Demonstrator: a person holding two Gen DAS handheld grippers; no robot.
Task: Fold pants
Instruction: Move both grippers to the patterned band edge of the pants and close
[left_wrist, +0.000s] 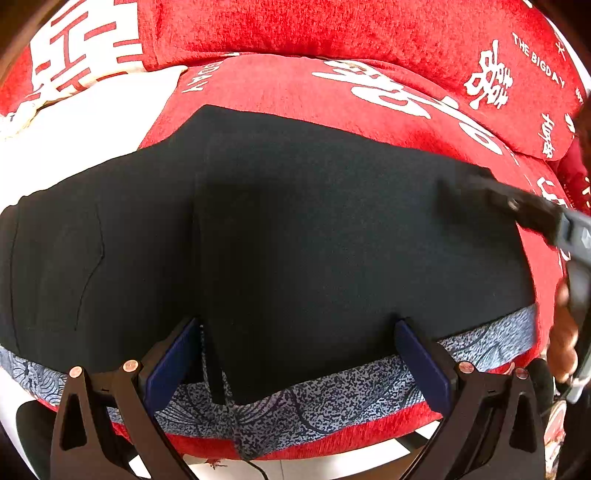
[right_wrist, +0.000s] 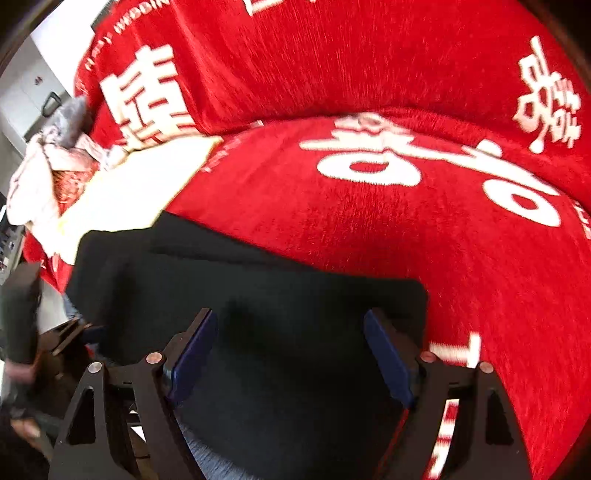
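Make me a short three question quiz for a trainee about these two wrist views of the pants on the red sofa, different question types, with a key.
1. True or false: the left tool is shut on the black pants.
2. Multiple choice: the patterned band on the pants is A) blue-grey speckled, B) plain yellow, C) green striped.
3. Fill in: the pants lie on a red ____ printed with white characters.

Key: 1 false, its fingers stand apart over the fabric, as do the right tool's. 2 A. 3 sofa.
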